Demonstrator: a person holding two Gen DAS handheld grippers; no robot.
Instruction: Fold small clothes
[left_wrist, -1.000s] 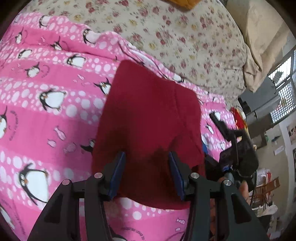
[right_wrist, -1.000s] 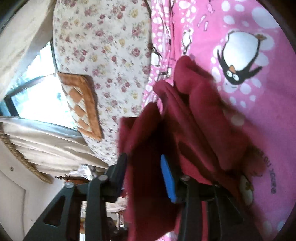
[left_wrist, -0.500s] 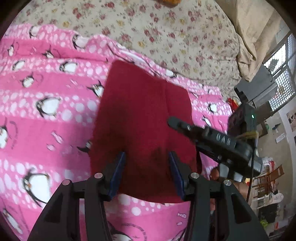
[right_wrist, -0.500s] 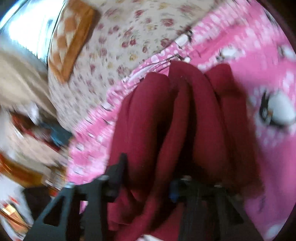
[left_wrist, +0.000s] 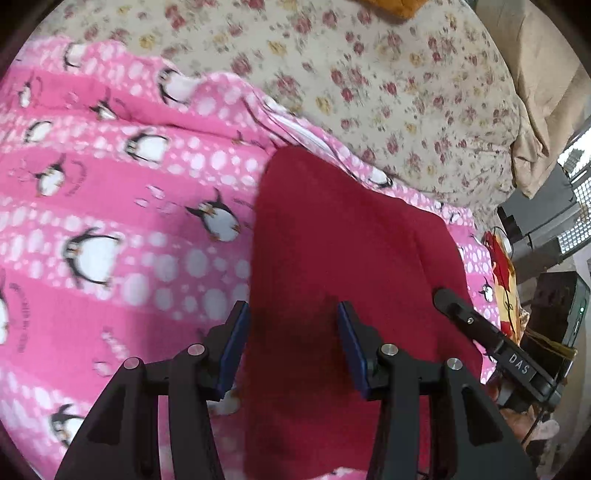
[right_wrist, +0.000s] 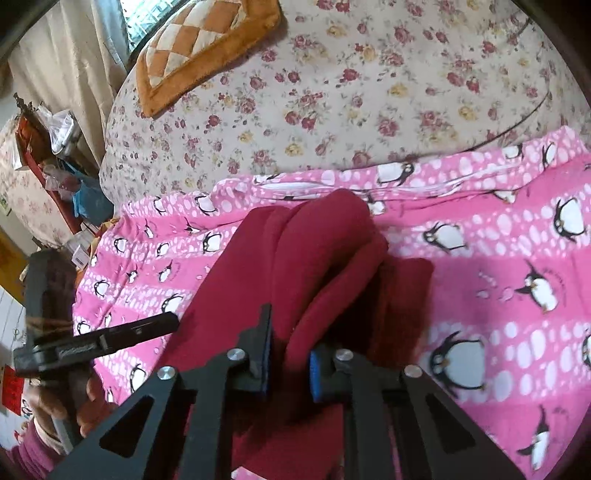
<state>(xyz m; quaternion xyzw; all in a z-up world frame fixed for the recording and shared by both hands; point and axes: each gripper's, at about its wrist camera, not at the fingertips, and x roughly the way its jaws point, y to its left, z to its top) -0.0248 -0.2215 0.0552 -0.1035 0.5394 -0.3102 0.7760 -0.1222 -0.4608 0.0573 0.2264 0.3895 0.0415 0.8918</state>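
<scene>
**Red garment on the penguin blanket**

Pink penguin blanket (left_wrist: 110, 221) fills the left wrist view; the red garment (left_wrist: 332, 240) lies centre-right, left gripper (left_wrist: 291, 332) jaws spread wide above it.

Right wrist view: right gripper (right_wrist: 290, 360) jaws pinch a bunched garment fold at lower centre.

i'm working in a lived-in home bedroom: under my cameras lies a pink fleece blanket printed with penguins and white dots (right_wrist: 517, 266), spread over a cream bedcover with small red and yellow roses (right_wrist: 369, 92), and an orange and cream diamond-patterned cushion (right_wrist: 199, 48) sits at the far edge. beige curtains (right_wrist: 70, 66) hang beside a bright window (right_wrist: 147, 11) at the upper left of my right wrist view. beyond the bed's edge i see a cluttered shelf of household odds and ends (right_wrist: 55, 147), too jumbled to name.
</scene>
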